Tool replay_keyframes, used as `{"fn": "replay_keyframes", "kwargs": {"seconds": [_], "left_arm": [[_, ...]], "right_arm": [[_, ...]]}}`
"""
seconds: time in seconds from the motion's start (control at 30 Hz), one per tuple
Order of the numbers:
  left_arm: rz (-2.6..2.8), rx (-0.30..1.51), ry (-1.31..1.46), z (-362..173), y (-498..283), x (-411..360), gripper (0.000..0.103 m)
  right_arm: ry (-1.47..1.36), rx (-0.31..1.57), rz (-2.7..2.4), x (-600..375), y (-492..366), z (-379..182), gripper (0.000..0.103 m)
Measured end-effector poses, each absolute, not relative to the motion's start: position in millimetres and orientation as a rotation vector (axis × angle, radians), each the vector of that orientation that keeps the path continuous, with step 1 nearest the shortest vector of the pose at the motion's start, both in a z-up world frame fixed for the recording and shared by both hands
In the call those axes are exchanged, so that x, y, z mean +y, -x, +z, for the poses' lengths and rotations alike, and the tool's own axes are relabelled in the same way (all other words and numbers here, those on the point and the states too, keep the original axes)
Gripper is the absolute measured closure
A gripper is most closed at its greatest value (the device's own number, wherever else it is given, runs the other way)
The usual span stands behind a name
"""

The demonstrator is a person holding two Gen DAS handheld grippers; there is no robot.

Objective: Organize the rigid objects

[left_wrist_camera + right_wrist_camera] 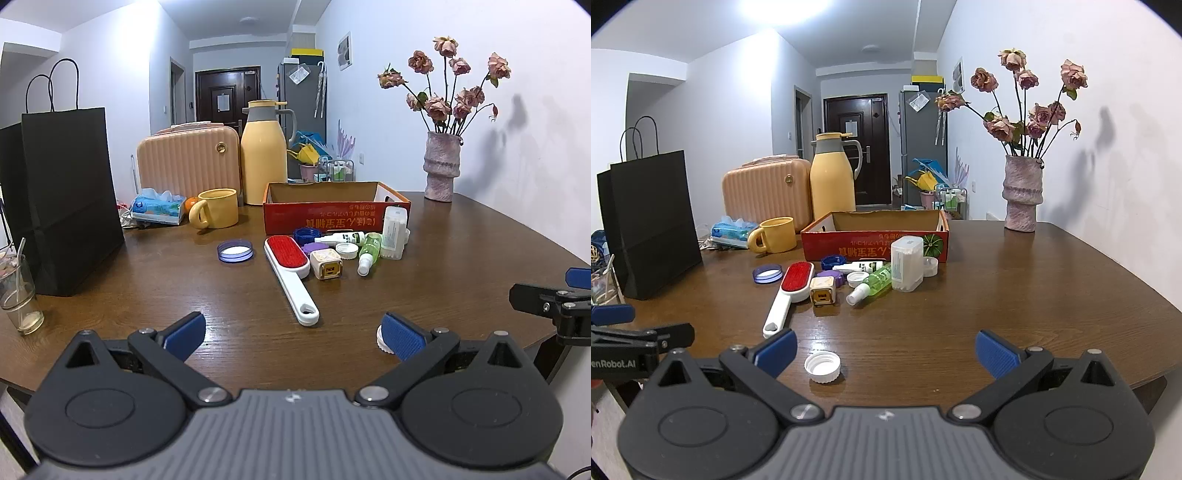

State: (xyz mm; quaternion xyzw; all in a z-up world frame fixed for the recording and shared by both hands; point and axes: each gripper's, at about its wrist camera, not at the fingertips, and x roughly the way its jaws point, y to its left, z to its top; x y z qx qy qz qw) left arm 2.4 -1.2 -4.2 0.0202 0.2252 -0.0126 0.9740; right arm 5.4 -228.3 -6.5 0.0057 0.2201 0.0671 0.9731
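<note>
- Brown wood counter (1015, 295) against white wall; vase (1022, 194) w/ dried roses at back.
- Red box (875, 242) mid-counter, small items in front: lint brush (790, 291), green bottle (875, 282).
- White cap (823, 366) near edge.
- Left tongs (293, 334) & right tongs (884, 349) both wide apart, holding nothing.

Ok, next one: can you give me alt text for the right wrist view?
The right gripper hangs open and empty over a brown wooden table, with a white bottle cap lying just ahead of its left finger. Farther back, a lint brush, small bottles and caps lie in front of an open red cardboard box.
</note>
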Motion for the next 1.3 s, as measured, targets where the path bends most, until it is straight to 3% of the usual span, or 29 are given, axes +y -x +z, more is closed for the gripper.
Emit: {"fn": "replay_keyframes", "kwargs": {"seconds": [1.3], "left_arm": [[-0.025, 0.475, -0.031, -6.5, -1.7, -0.9, 0.0]], "right_arm": [[0.006, 0.457, 0.137, -225.8, -7.8, -6.2, 0.0]]}}
